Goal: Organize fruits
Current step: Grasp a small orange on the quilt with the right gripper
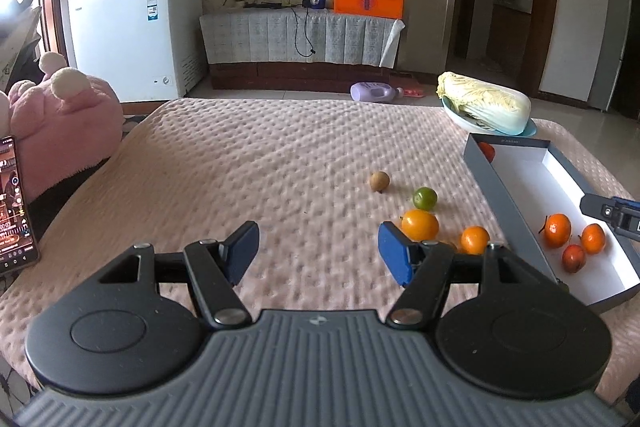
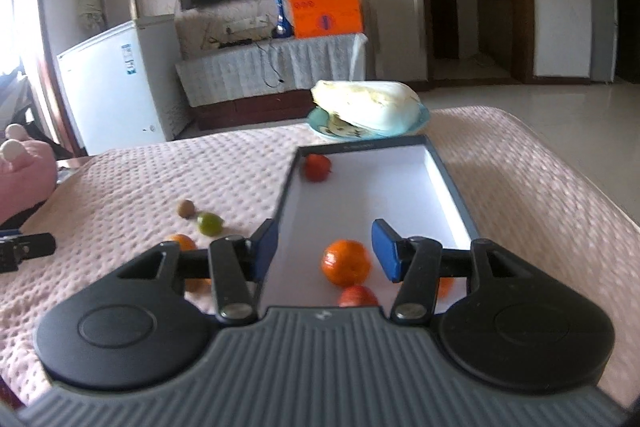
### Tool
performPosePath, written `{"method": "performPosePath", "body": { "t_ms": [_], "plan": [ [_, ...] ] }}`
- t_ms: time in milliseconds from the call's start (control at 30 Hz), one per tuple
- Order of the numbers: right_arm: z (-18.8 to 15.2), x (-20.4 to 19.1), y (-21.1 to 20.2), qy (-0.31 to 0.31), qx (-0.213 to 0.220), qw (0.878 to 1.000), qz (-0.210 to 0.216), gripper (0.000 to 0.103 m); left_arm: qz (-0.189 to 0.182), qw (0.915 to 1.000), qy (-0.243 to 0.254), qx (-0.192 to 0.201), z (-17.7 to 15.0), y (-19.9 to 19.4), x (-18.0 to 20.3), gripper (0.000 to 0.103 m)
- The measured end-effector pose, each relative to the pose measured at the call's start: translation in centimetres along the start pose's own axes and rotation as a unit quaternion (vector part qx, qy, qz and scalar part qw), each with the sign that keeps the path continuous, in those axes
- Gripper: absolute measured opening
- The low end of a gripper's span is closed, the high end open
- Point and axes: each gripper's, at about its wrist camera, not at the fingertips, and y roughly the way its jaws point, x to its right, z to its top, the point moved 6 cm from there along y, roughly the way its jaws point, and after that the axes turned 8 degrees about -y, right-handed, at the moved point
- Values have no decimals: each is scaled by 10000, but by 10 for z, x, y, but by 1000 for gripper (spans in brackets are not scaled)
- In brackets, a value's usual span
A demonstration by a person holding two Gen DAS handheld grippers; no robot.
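Observation:
A grey box with a white inside (image 1: 532,175) (image 2: 372,183) lies on the pink bed cover at the right. It holds a red fruit (image 2: 317,167) at its far end and oranges (image 1: 557,230) (image 2: 346,263) near its front. Loose on the cover lie a brown fruit (image 1: 379,181), a green fruit (image 1: 425,198) and two oranges (image 1: 419,224) (image 1: 475,239). My left gripper (image 1: 318,254) is open and empty, left of the loose oranges. My right gripper (image 2: 325,254) is open over the box's front, with an orange lying between its fingers.
A cabbage (image 1: 484,102) lies on a blue plate (image 2: 320,123) beyond the box. A pink plush toy (image 1: 60,115) and a phone (image 1: 14,203) sit at the bed's left edge. A white freezer (image 1: 132,31) and a covered TV stand (image 1: 296,35) stand behind.

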Motion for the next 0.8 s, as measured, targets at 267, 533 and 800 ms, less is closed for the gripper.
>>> {"method": "performPosePath", "body": {
  "t_ms": [267, 533, 800],
  "plan": [
    [1, -12, 10, -211, -52, 9996, -182, 53, -84, 10000, -4, -1, 2, 0, -1, 71],
    [-1, -48, 7, -544, 26, 9963, 662, 45, -228, 9997, -126, -31, 4, 1, 1, 70],
    [-13, -88, 31, -958, -503, 9912, 760, 31, -374, 9992, -73, -76, 1, 0, 13, 70]
  ]
}}
